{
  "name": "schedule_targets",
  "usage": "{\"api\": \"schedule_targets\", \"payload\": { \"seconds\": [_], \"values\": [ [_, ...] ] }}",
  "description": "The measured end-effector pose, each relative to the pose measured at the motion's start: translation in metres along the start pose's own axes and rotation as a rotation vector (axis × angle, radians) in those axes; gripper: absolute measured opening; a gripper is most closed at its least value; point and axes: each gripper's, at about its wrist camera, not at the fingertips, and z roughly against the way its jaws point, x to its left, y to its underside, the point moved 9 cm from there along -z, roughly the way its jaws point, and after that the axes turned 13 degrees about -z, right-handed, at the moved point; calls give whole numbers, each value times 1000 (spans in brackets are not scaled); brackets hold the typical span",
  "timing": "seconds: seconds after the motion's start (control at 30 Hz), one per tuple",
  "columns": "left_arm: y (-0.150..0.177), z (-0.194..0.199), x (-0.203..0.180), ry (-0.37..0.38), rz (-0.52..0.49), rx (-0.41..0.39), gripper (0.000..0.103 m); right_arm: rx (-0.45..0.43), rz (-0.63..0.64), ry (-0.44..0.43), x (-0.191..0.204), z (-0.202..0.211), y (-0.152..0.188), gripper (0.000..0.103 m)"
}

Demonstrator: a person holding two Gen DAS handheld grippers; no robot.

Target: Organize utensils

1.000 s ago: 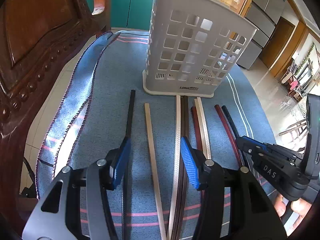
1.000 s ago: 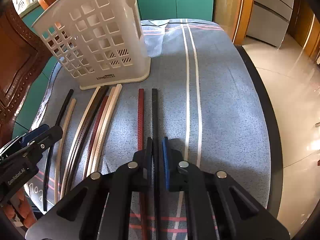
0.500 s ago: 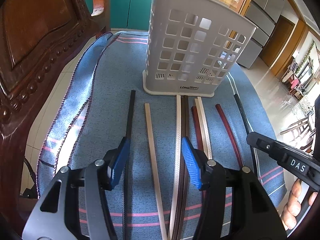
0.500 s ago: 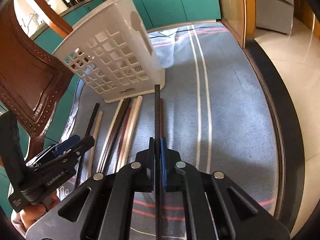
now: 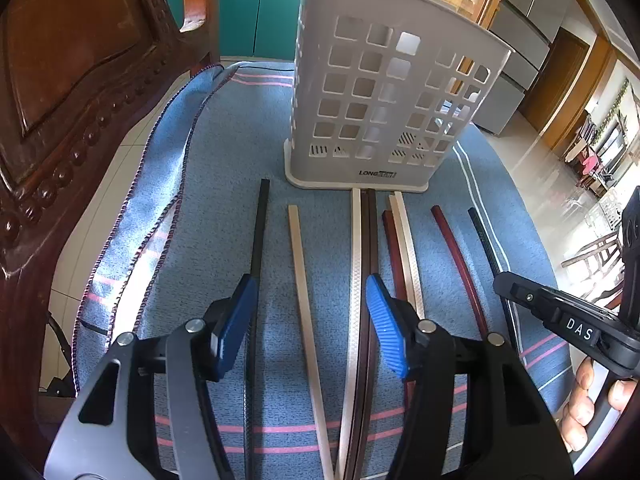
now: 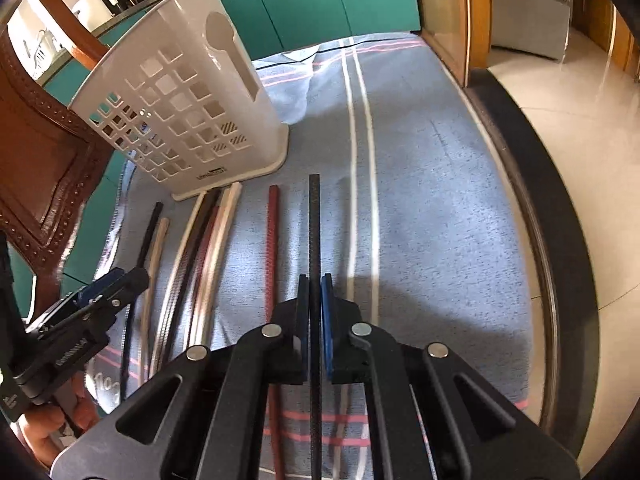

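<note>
You've open blue cloth-covered counter (image 6: 440,208) on the right, w/ nothing standing on it. Ahead-left, the tall white perforated plastic basket (image 6: 180,116) blocks; carved dark wood chair (image 5: 68,80) crowds the far left edge.

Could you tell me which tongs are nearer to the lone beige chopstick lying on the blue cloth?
Left. The left tongs stand open with the beige chopstick running between the fingers. The right tongs are off to its right, shut on a black textured chopstick.
</note>
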Motion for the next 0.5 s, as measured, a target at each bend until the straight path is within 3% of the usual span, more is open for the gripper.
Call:
{"api": "schedule_targets", "payload": {
  "seconds": [0.2, 0.5],
  "values": [
    [-1, 1, 2, 1, -1, -4, 59, -13, 11, 39, -6, 0, 0, 6],
    [-6, 7, 27, -24, 44, -23, 59, -21, 22, 31, -6, 5, -3, 6]
  ]
}}
